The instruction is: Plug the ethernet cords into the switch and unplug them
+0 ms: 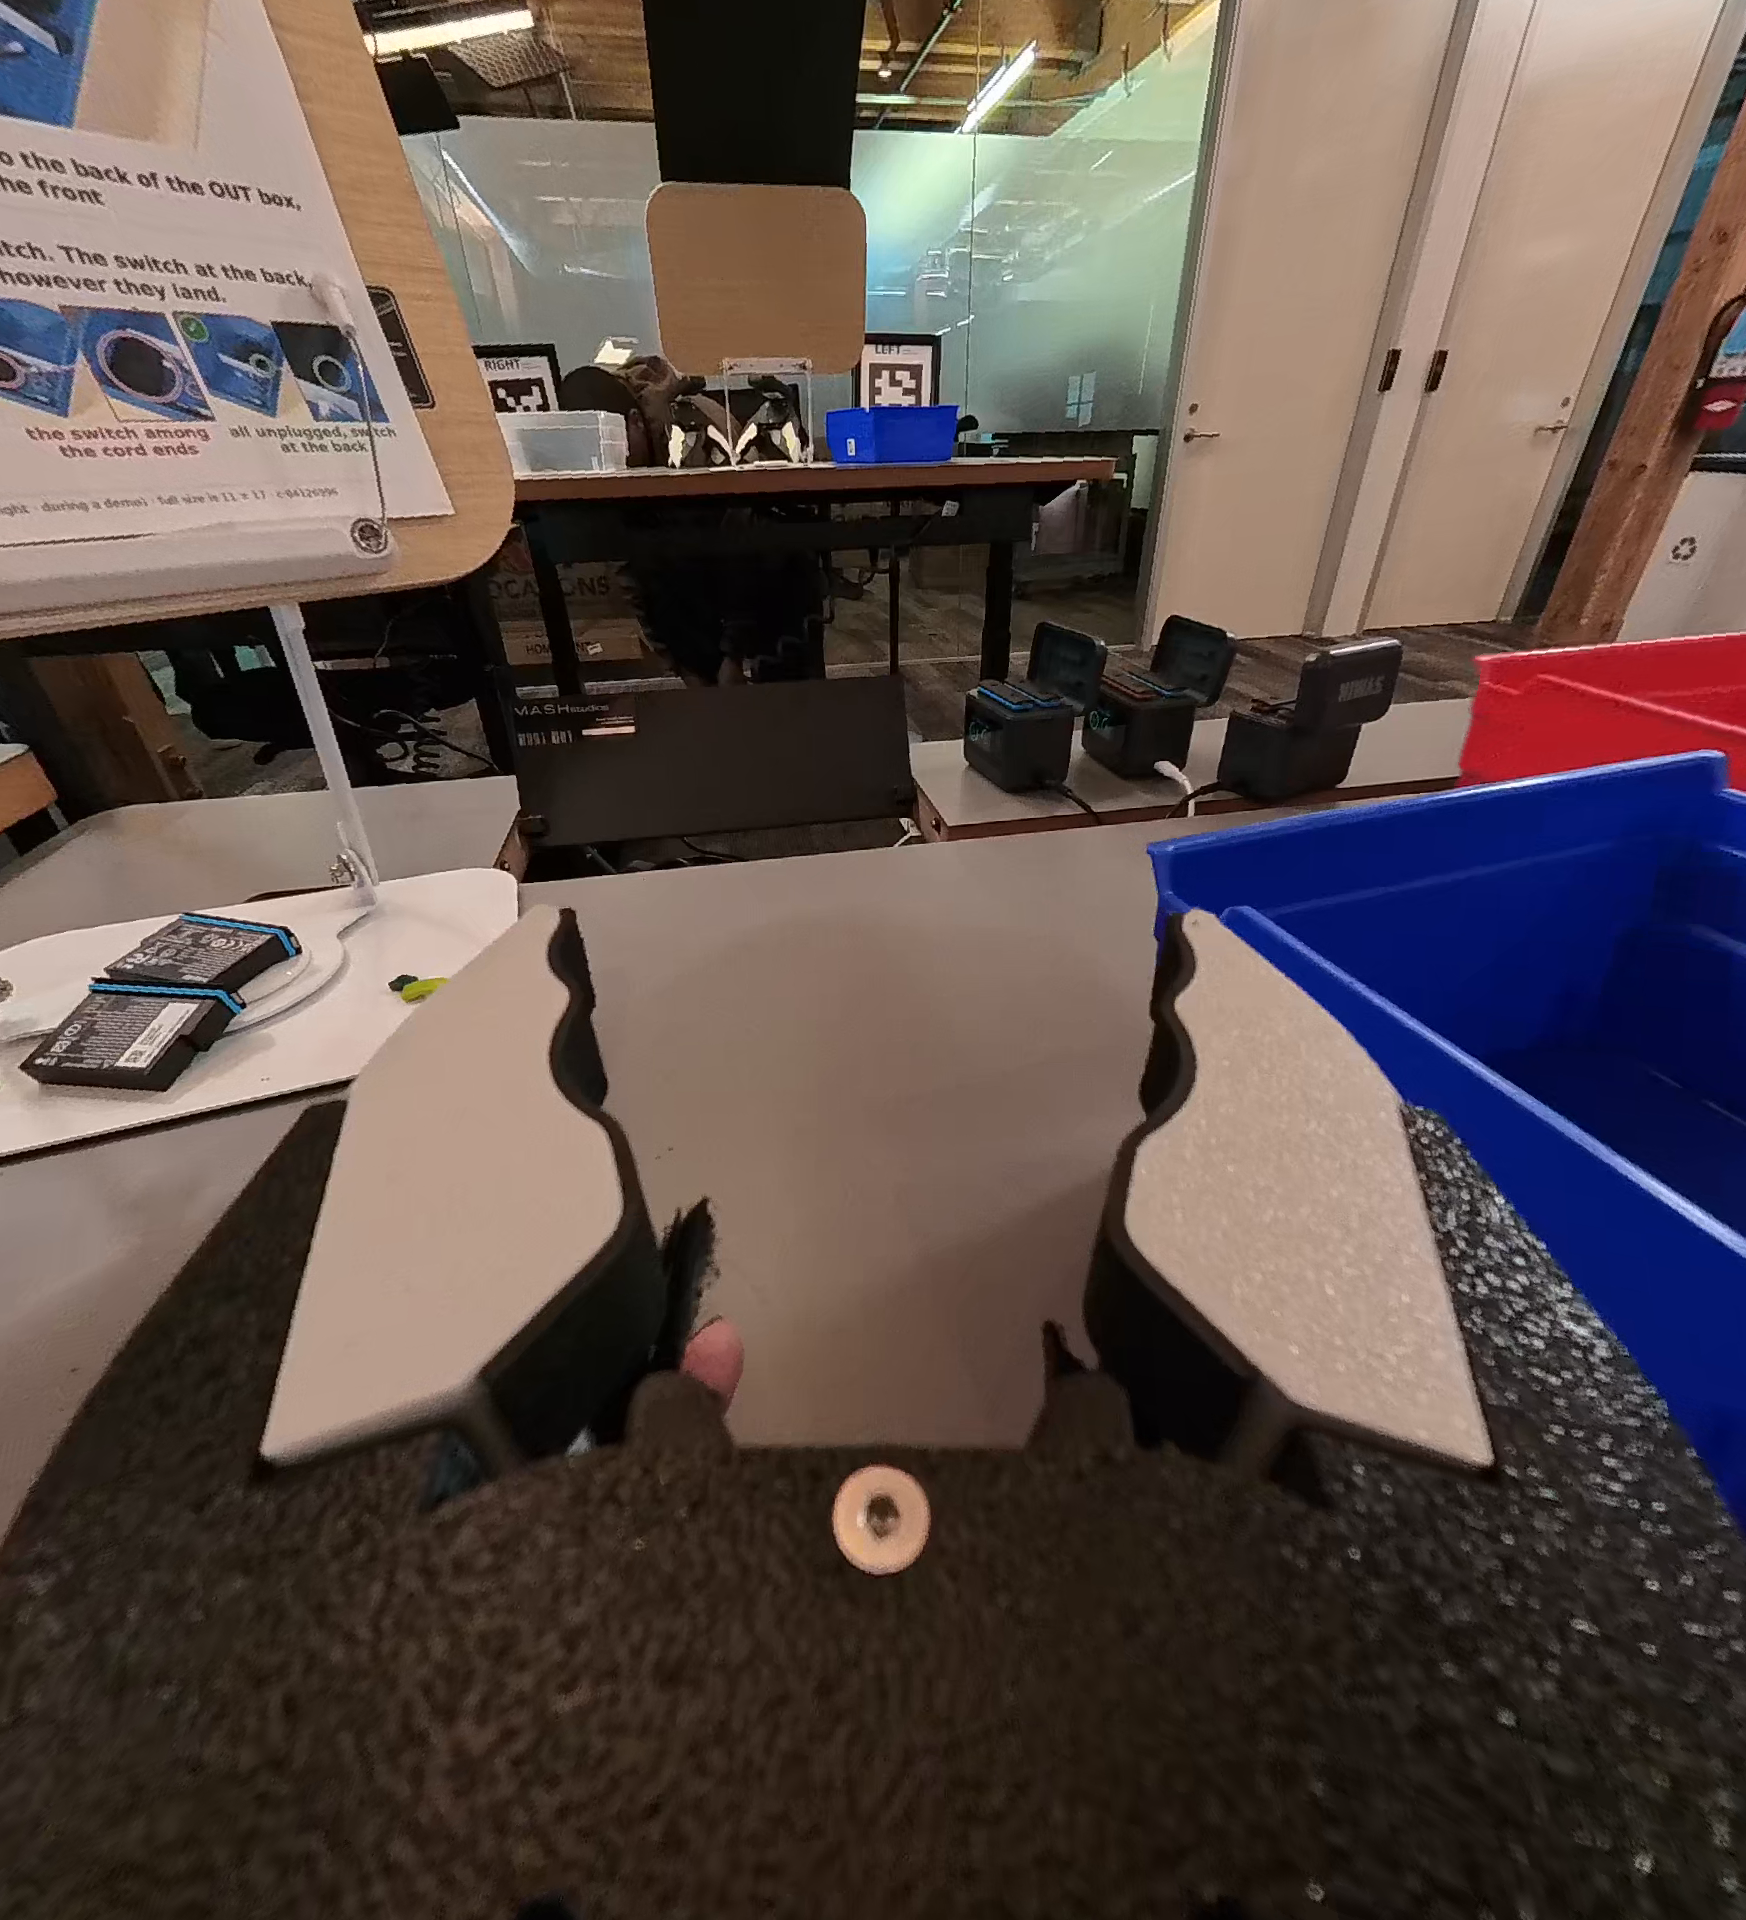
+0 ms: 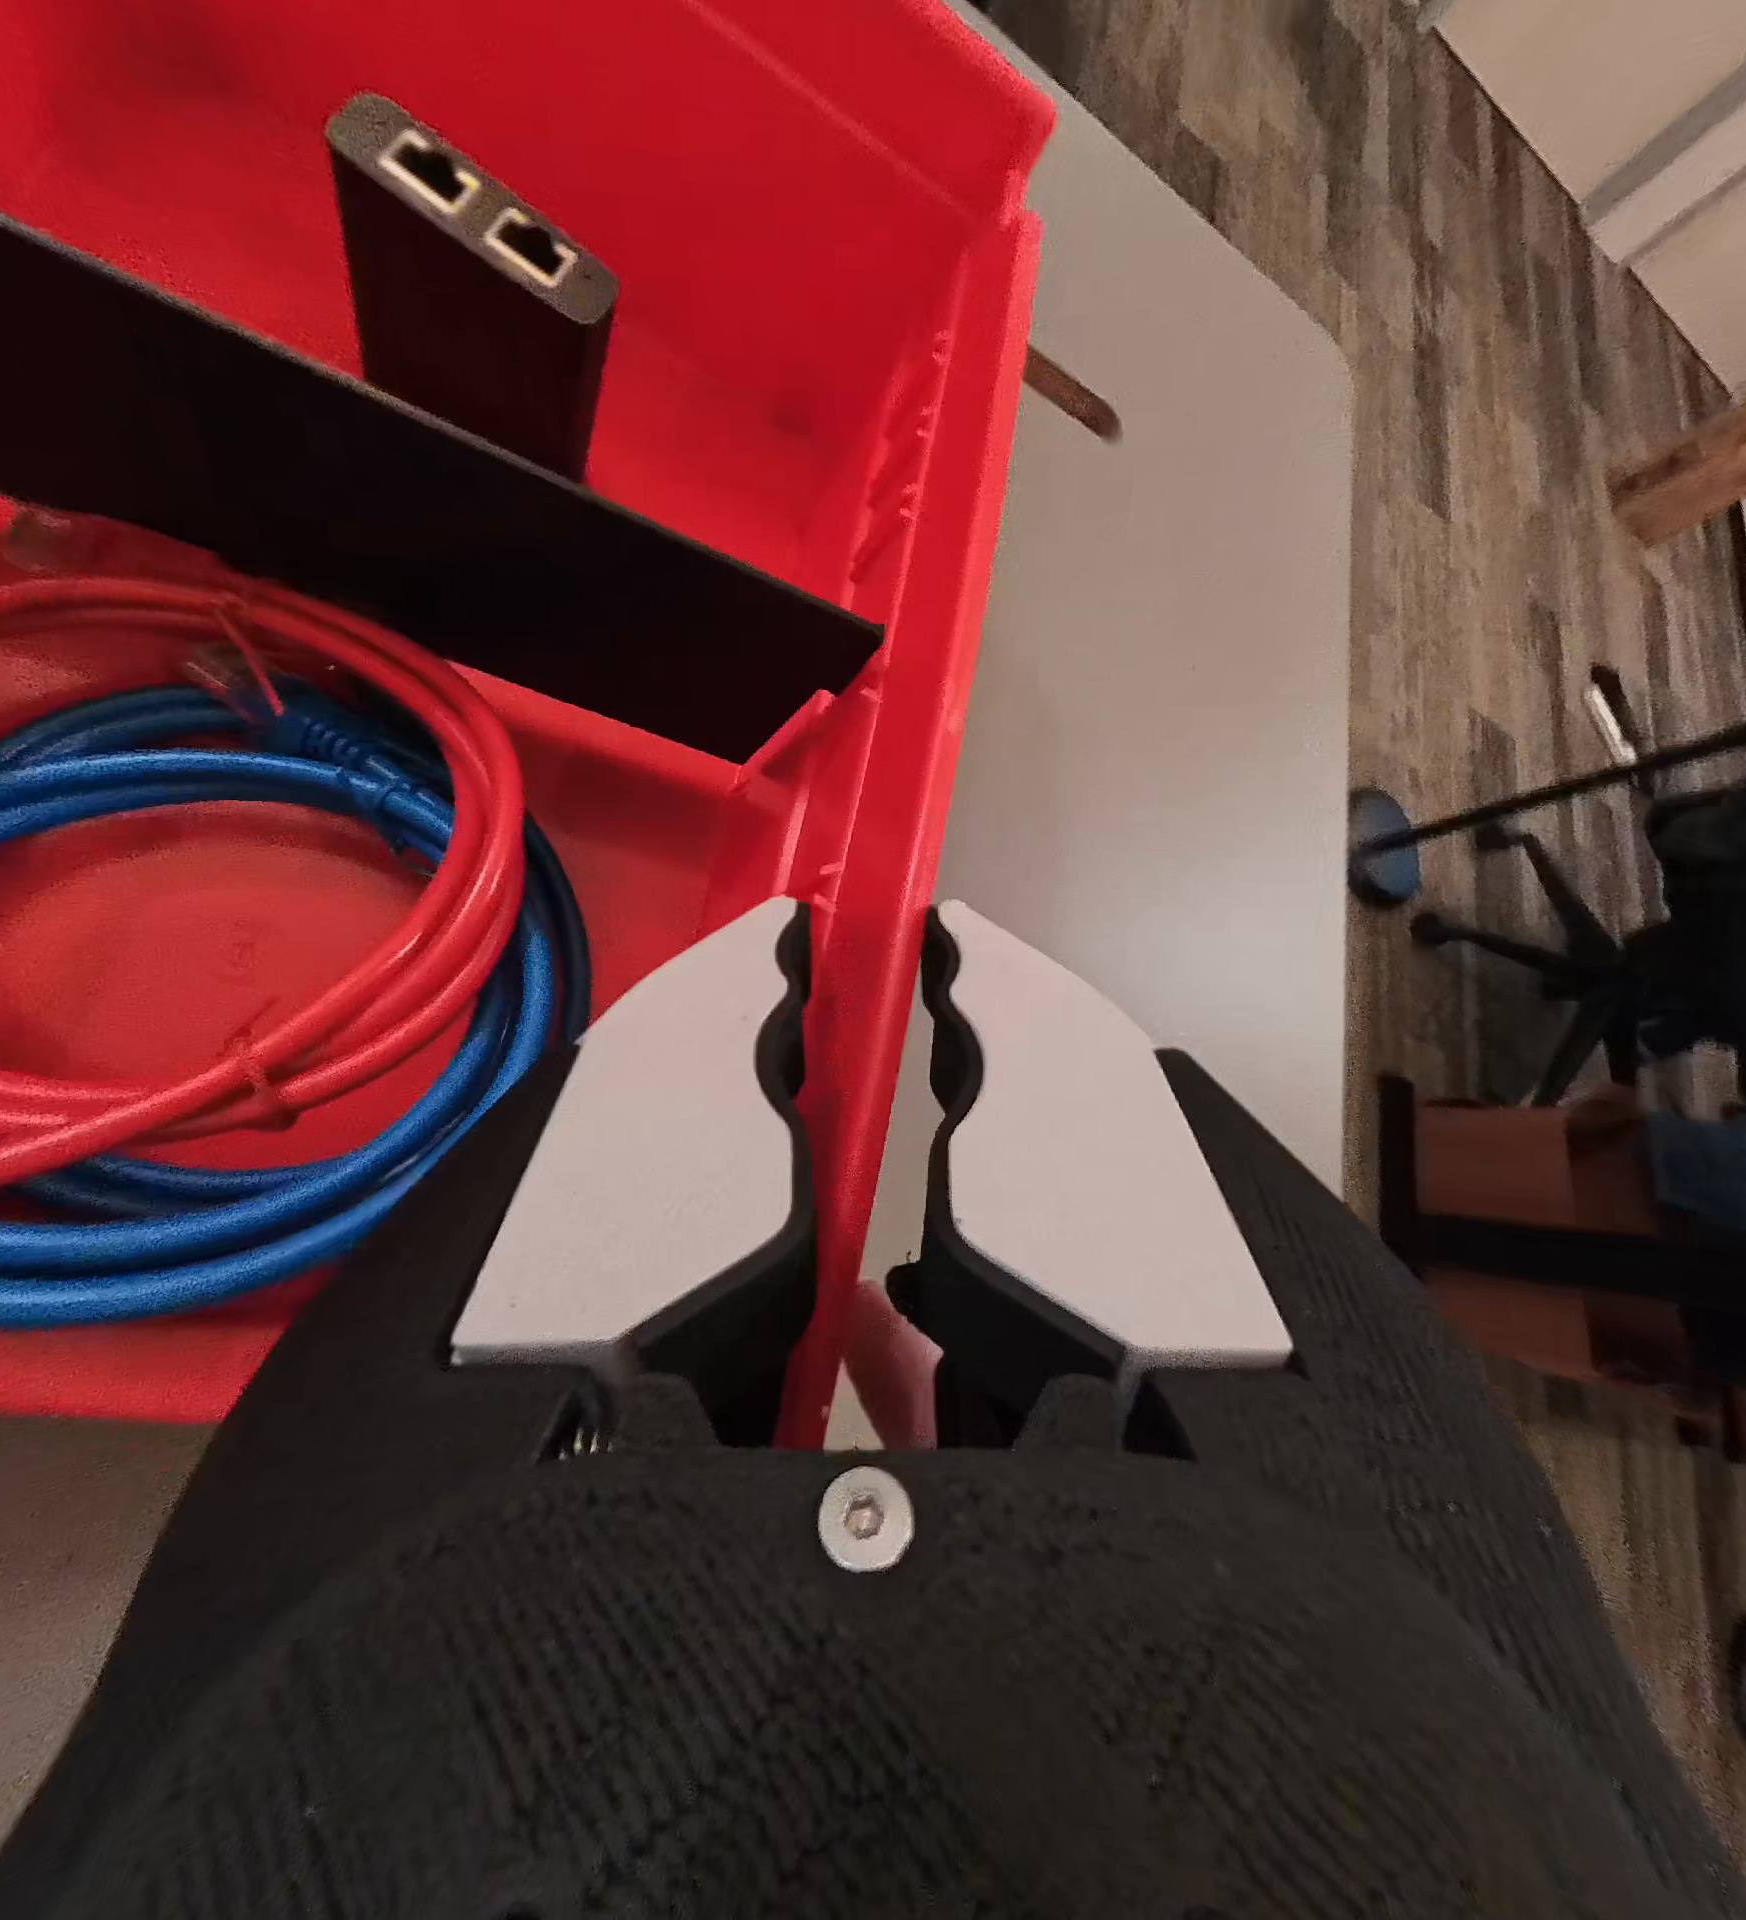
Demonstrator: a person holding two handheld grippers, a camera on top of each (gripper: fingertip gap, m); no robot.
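— Fingers of the left gripper (image 1: 864,925) stood wide apart over bare grey tabletop (image 1: 848,1091), holding nothing; how close was the nearest edge?

— Close on its right: the rim of the blue bin (image 1: 1451,831) ran just beside the right finger, with the red bin (image 1: 1658,696) behind it. Leftward lay a white board (image 1: 225,1081) with two black battery packs (image 1: 162,997), and past the table's far edge three black chargers (image 1: 1181,717) sat in a row.

— And the right gripper (image 2: 864,914)?

— Nearly closed, its fingers straddled the red bin's side wall (image 2: 853,1039), one inside, one outside, apparently clamping it. Inside, coiled red cable (image 2: 349,665) and blue cable (image 2: 225,1247) filled the near compartment; beyond a black divider (image 2: 381,520) a dark two-port device (image 2: 479,301) stood upright. Outside the wall, pale tabletop ran to a rounded edge, then carpet.
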